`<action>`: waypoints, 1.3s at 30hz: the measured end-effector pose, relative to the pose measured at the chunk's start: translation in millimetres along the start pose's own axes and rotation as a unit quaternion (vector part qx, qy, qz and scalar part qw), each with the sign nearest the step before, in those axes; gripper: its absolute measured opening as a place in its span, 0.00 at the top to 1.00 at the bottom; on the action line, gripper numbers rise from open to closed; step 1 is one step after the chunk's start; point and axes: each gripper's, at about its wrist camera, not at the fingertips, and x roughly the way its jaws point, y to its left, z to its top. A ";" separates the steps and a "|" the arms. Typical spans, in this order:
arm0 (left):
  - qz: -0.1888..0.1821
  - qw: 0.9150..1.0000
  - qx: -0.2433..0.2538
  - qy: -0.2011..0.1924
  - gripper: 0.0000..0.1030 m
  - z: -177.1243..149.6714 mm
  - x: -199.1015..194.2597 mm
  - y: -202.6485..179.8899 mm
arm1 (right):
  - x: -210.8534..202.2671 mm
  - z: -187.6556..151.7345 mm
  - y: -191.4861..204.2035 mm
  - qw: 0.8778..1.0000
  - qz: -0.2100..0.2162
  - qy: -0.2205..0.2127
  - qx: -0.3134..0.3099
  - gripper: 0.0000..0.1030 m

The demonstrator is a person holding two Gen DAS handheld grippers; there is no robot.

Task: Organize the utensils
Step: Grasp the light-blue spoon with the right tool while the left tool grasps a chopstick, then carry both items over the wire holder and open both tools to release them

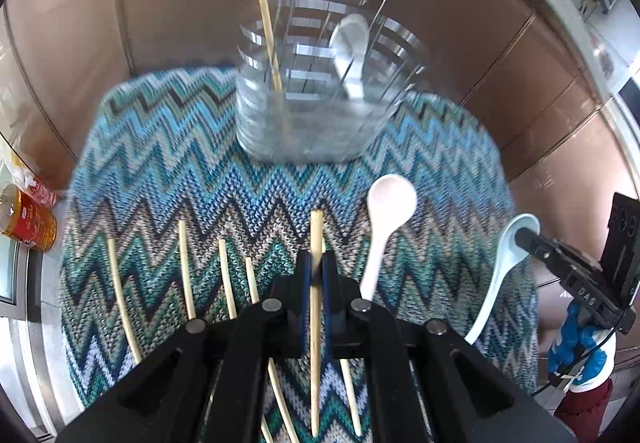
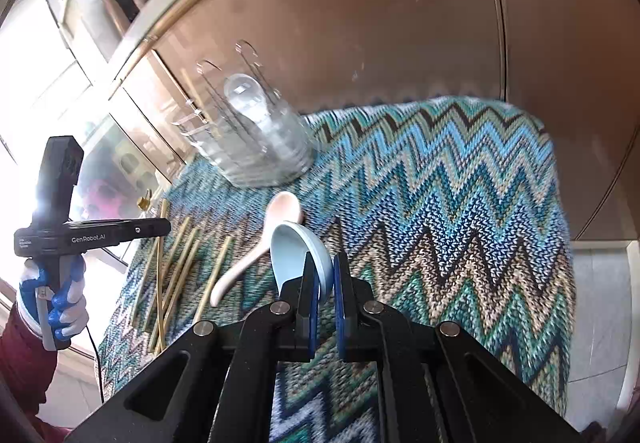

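You held a bamboo chopstick [image 1: 316, 243] clamped in your left gripper [image 1: 316, 263] and a pale blue soup spoon [image 2: 298, 255] pinched in your right gripper [image 2: 325, 275], both short of the wire utensil caddy [image 1: 320, 83], presumably for dropping in.

A zigzag mat [image 1: 168, 163] covers the table, and a wire holder [image 1: 320, 83] stands at its far edge with one chopstick [image 1: 266, 15] and a spoon [image 1: 350, 47] in it. Nearer, loose chopsticks [image 1: 186, 267] lie side by side on the mat's left part, with another spoon [image 1: 384, 227] to their right.
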 end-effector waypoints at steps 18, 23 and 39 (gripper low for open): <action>-0.041 0.982 -0.011 -0.182 0.96 33.2 -138.9 -4.5 | -61.9 60.7 91.4 0.989 -0.039 -0.130 -0.052 0.93; -0.036 0.965 -0.028 -0.258 0.96 73.0 -166.8 -4.0 | -60.8 102.7 113.5 0.977 -0.067 -0.192 -0.068 0.93; 0.044 0.941 -0.058 -0.331 0.95 152.7 -62.2 9.6 | 56.8 146.9 125.3 0.942 -0.176 -0.249 -0.138 0.93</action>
